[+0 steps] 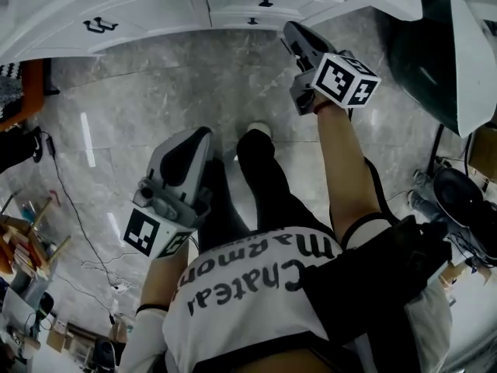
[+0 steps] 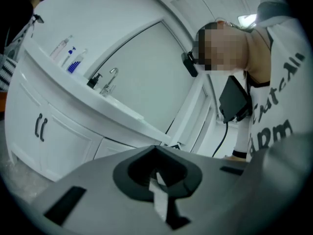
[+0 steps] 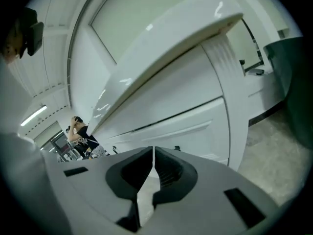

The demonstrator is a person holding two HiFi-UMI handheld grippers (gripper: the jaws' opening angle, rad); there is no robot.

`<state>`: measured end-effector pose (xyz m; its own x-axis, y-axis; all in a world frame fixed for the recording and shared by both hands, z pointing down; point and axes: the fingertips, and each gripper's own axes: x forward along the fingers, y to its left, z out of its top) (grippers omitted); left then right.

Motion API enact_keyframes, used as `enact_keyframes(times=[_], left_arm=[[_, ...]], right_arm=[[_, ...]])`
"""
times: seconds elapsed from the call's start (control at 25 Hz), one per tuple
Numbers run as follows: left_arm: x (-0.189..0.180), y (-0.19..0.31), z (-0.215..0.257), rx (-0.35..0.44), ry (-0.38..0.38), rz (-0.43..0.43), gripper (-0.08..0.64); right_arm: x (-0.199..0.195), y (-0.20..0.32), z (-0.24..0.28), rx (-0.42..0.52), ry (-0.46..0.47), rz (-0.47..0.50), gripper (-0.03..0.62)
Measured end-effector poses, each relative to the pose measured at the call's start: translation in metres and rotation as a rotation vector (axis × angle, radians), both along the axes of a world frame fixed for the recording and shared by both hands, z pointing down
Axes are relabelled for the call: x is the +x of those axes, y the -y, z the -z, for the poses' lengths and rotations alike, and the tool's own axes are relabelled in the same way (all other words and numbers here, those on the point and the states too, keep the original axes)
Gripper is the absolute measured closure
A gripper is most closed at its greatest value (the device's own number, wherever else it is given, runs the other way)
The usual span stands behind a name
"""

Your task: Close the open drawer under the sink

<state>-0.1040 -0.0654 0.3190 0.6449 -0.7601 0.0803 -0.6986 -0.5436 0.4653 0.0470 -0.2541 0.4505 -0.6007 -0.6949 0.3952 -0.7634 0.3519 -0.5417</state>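
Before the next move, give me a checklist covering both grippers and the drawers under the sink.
1. Left gripper empty: ok. Its jaws are together, with nothing between them.
2. Right gripper empty: ok. Its jaws are together but for a thin slit, with nothing between them.
3. Drawer fronts shut: ok as far as seen. In the head view they look flush with the cabinet.
4. Grippers off the cabinet: ok. Both appear apart from it.
5. Nothing open out of view: cannot tell. Part of the cabinet lies outside the pictures.
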Motion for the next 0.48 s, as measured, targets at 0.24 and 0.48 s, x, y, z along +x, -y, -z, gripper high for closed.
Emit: enact_keyframes(times=[0.24, 0.48], left_arm=[[0.015, 0.014, 0.094, 0.098, 0.024, 0.04, 0.552], [0.03, 0.029, 0.171, 0.128, 0.016, 0.061, 0.552]], right_arm=[[0.013, -0.036, 0.109, 0.079, 0.019, 0.131, 0.58], [0.015, -0.06, 0.231, 0.222, 0.047, 0.224, 0.58]])
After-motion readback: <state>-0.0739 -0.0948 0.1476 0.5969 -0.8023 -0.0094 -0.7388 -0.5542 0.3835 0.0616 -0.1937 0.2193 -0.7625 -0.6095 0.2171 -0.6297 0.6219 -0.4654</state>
